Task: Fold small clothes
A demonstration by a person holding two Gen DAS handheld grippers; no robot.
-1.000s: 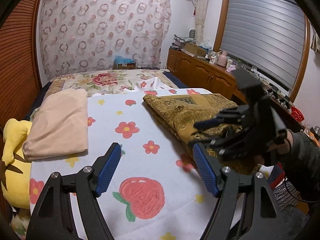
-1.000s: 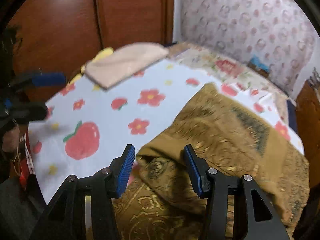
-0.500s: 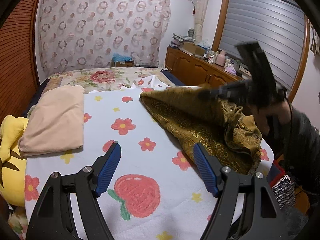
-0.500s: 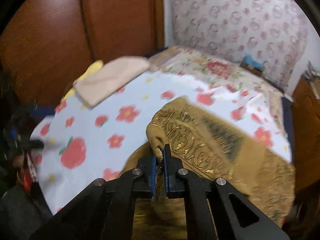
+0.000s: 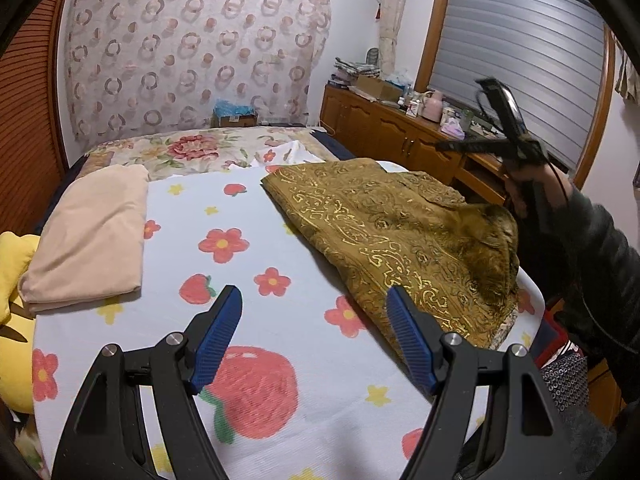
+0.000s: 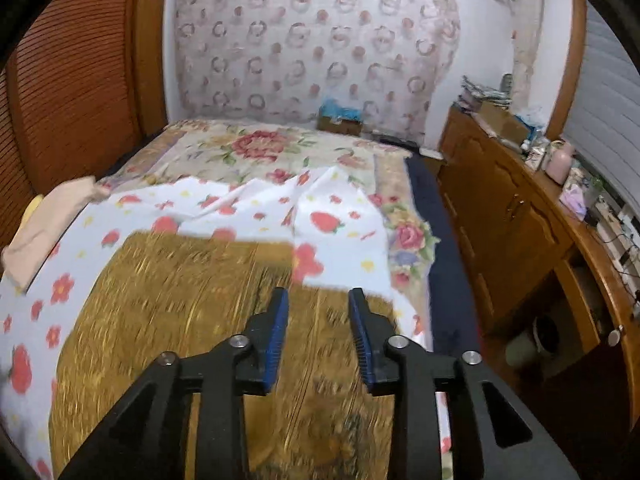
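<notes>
An olive cloth with a gold pattern (image 5: 400, 232) lies on the right half of the strawberry-print sheet (image 5: 248, 320), its near right corner bunched up. My left gripper (image 5: 314, 320) hovers open over the sheet just left of that cloth, with nothing between its blue pads. In the right wrist view, my right gripper (image 6: 318, 320) hangs above the same cloth (image 6: 180, 300), which is motion-blurred. Its jaws are opening, with a clear gap and nothing between them. A sleeved hand (image 5: 528, 184) holds that tool up at the right. A folded beige garment (image 5: 92, 236) rests at the left.
A yellow plush (image 5: 12, 292) sits at the bed's left edge. A floral blanket (image 6: 260, 152) covers the far end of the bed, with a blue-topped box (image 5: 234, 114) behind it. Wooden cabinets (image 6: 508, 216) with clutter on top run along the right.
My right gripper shut on a fold of the olive cloth, lifted it and swung it toward the far side. It has now let go. The left gripper has held still.
</notes>
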